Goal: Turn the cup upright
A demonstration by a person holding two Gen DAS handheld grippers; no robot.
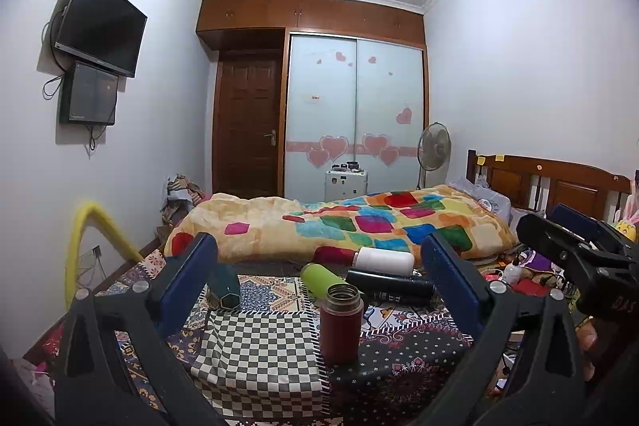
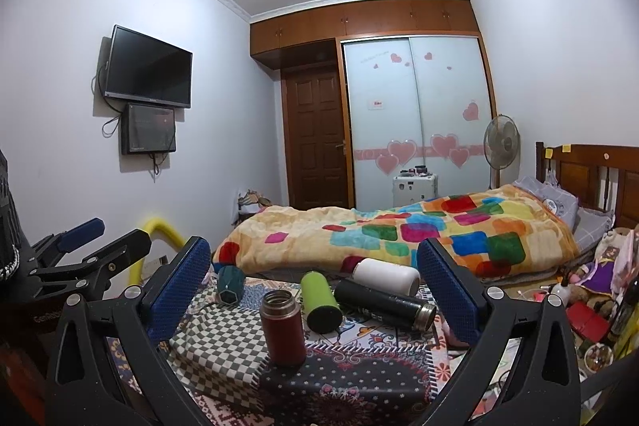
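A dark red flask [image 1: 340,322] stands upright with its mouth open on the patterned table cloth [image 1: 255,350]; it also shows in the right wrist view [image 2: 282,326]. Behind it lie on their sides a green cup [image 1: 319,277] [image 2: 319,302], a black flask [image 1: 389,285] [image 2: 383,300], a white cup [image 1: 385,260] [image 2: 386,276] and a teal faceted cup [image 1: 225,286] [image 2: 231,284]. My left gripper [image 1: 319,278] is open and empty, short of the cups. My right gripper [image 2: 315,274] is open and empty, also short of them.
A bed with a colourful blanket [image 1: 359,222] lies just beyond the table. A yellow padded bar [image 1: 94,226] stands at the left. Toys and clutter [image 2: 591,290] crowd the right side. The right gripper's body [image 1: 579,258] shows at the right of the left wrist view.
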